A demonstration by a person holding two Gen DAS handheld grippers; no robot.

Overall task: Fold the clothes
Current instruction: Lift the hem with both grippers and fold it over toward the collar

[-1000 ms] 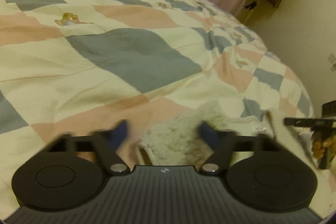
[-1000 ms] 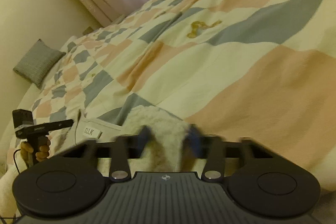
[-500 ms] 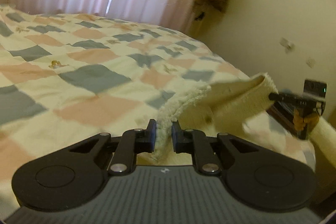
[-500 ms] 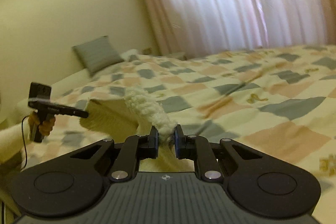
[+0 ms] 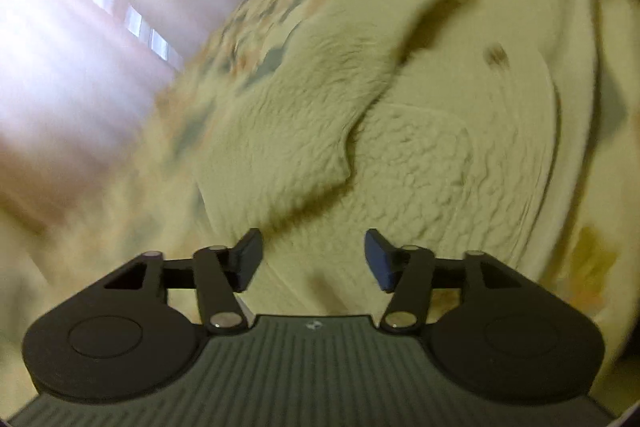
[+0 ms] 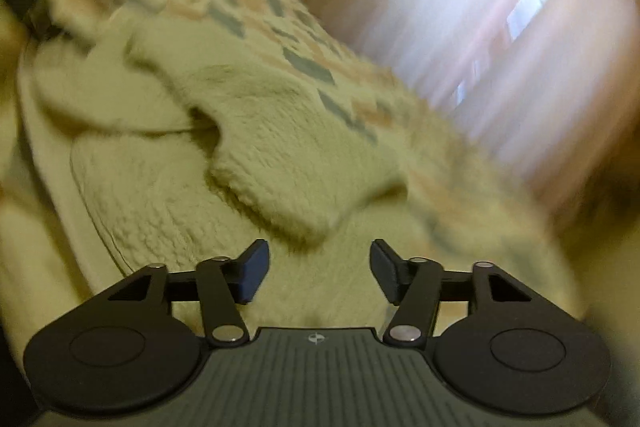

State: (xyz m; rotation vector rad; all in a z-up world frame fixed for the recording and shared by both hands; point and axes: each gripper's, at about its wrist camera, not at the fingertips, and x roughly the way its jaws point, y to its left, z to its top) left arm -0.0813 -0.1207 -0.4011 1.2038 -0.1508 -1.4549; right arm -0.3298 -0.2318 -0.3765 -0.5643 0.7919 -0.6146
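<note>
Between the spread fingers of the left claw (image 5: 313, 261) nothing stands; just ahead, a fleece flap (image 5: 288, 131) lies raised. The right claw (image 6: 319, 273) gapes likewise, flap (image 6: 288, 155) ahead; quilt (image 6: 304, 27) beyond.

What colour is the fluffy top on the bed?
The fluffy garment is cream, a pale yellowish white all over. The left wrist view shows it best.

The left gripper (image 5: 313, 261) had its jaws spread wide, its blue-padded fingertips (image 5: 250, 259) well apart with nothing between them. The right gripper (image 6: 319, 270) was splayed the same way, its pads (image 6: 256, 269) apart and empty. Both wrist views were tilted and motion-blurred.
</note>
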